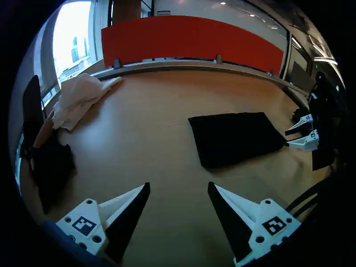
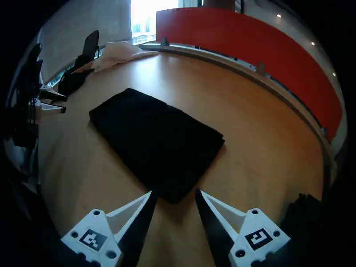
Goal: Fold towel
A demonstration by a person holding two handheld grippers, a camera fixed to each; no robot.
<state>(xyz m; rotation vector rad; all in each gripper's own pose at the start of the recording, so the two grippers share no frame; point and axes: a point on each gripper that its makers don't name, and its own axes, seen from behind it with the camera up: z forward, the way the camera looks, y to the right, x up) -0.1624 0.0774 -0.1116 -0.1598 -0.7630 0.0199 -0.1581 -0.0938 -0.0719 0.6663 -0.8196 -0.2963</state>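
Towel [image 2: 155,142]: folded flat; I judge it nearly done.
My left hand-held gripper [image 1: 178,184]: agape, empty.
My right hand-held gripper [image 2: 174,191]: agape, empty.

Matt black cloth for towel [image 2: 155,142]. Smooth wood-look table [image 1: 147,133], light sheen. White matt plastic on left gripper [image 1: 178,184] and right gripper [image 2: 174,192], black inner faces. Crumpled cream cloth [image 1: 80,95]. Matt red panel [image 1: 191,40].

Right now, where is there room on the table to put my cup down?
The widest bare wood lies between the black towel and the white cloth, running back to the red divider. There is also bare table in front of the left tool. It is crowded at the towel's end by the right tool.
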